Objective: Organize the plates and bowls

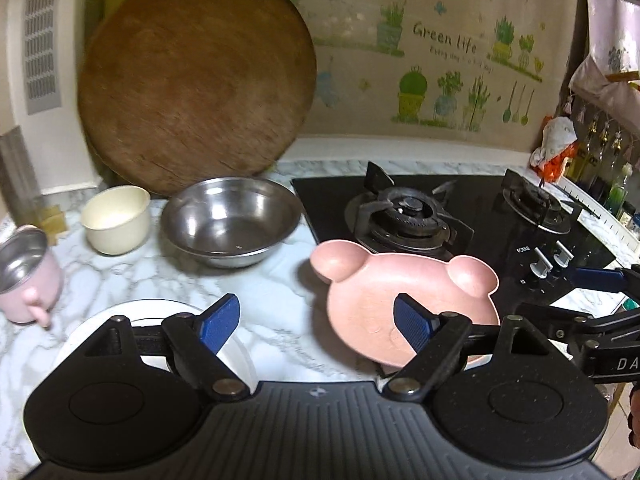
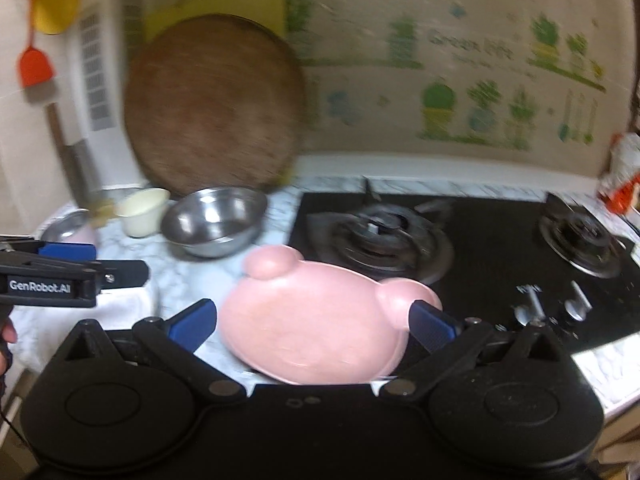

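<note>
Little looks sorted yet: the steel bowl (image 1: 231, 222), pink bear plate (image 1: 404, 300), white plate (image 1: 160, 308), cream bowl (image 1: 116, 219) and pink cup (image 1: 26, 276) all lie apart on the table (image 1: 256, 276), none stacked; the bear plate overhangs the stove (image 1: 460, 216) edge; bare marble lies between the two plates. The left gripper (image 1: 316, 322) and right gripper (image 2: 312, 326) both have jaws spread, empty; the right's flank the bear plate.

A marbled worktop (image 1: 256, 300) is seen carrying a steel bowl (image 1: 230, 222), a cream cup (image 1: 116, 220), a pink pot (image 1: 26, 276), a white plate (image 1: 156, 312), a pink bear plate (image 1: 404, 300) and a wooden board (image 1: 196, 84) leaning at the wall.
</note>
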A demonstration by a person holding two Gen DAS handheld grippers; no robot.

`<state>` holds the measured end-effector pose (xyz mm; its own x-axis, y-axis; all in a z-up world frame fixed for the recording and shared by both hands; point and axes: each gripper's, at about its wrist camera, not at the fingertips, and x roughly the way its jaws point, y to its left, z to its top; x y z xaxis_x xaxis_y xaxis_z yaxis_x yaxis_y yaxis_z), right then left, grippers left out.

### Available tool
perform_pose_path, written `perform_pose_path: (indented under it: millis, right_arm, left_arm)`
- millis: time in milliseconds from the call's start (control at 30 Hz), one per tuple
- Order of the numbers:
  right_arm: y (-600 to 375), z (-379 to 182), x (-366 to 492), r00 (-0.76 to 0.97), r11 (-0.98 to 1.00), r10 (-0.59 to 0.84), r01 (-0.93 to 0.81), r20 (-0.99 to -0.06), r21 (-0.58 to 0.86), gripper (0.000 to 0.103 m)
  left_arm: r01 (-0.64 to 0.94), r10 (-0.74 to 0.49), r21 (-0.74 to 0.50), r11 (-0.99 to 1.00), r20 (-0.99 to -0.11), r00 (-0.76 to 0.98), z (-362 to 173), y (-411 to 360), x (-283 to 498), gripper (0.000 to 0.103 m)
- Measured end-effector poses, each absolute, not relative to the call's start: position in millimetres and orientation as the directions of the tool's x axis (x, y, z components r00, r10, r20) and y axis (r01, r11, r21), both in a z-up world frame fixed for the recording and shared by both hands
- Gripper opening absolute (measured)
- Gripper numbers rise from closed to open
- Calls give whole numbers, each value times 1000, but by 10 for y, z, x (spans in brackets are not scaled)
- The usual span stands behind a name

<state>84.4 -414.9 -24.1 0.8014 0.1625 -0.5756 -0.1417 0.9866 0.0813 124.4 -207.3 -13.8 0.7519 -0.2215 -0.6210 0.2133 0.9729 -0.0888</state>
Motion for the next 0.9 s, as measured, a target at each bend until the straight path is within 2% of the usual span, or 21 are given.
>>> perform_pose_path:
  millis: [300,533,700,767,900]
  right_arm:
    - [-4626,-633,1173,757,994,92,-28,-647,108,100]
    - [-4749,-868,1439,701,987,103,16,-705,160,84]
    - [-4767,-981,1571,674,981,117,37,-729,192,78]
    - [-4758,-1012,1616,659,980,125,35,-742,197,65]
    - [-4738,-1046,1651,641,976,149,25,-753,215,52]
  left_arm:
    - [240,-232,-91,967,-705,670,-466,-2420,1762,85]
    - [215,-227,-118,969,-767,601,-737,-2527,2151,85]
    - [211,-236,-138,968,-791,564,-833,-2590,2293,83]
    - [217,-239,-139,966,-797,555,-850,-2620,2327,68]
    - [204,-233,-144,968,-816,529,-893,-2638,2376,53]
